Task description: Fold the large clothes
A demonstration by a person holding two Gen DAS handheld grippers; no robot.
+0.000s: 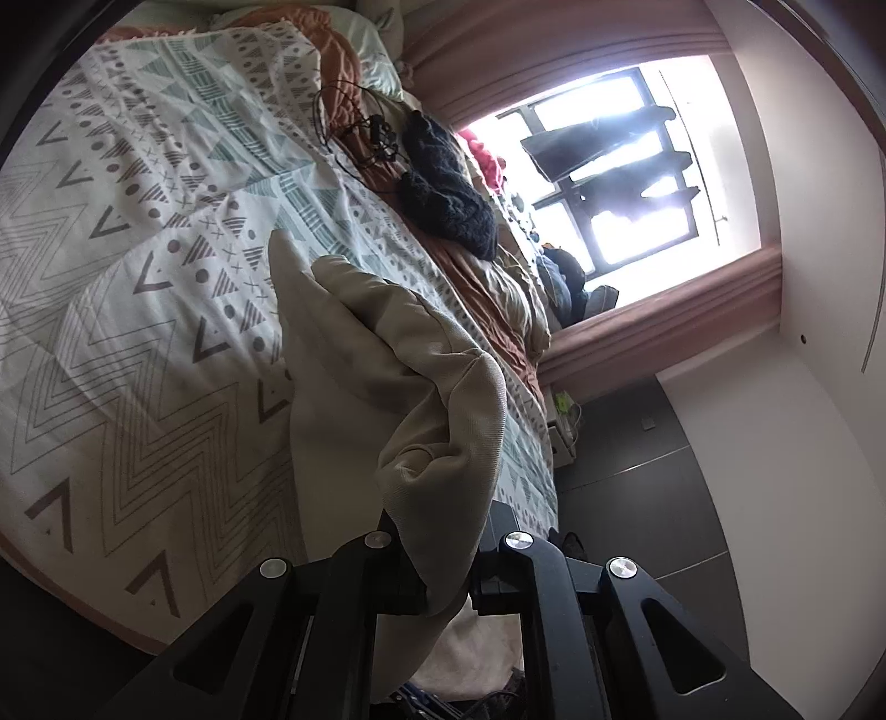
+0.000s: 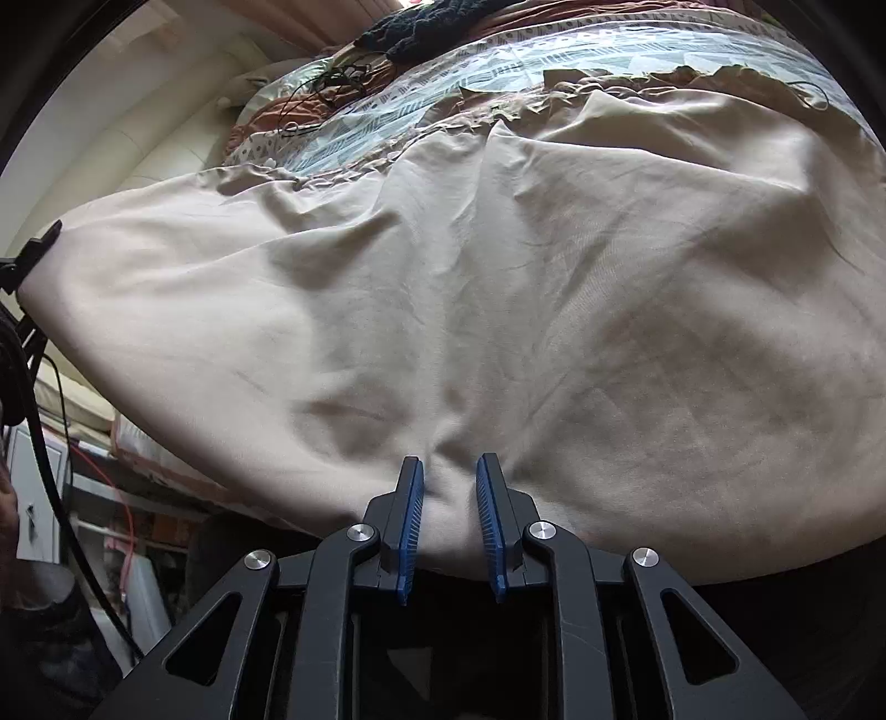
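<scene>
Bed carries the beige cloth, spread wide and lifted at its near edge. Right gripper pinches a bunched fold between blue pads; left gripper clamps another edge, its pads probably hidden by fabric.

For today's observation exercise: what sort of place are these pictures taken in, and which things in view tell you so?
Most likely a bedroom in a home. A bed with a patterned quilt fills the view, a pillow lies at its head, and a curtained window stands beside it.
</scene>
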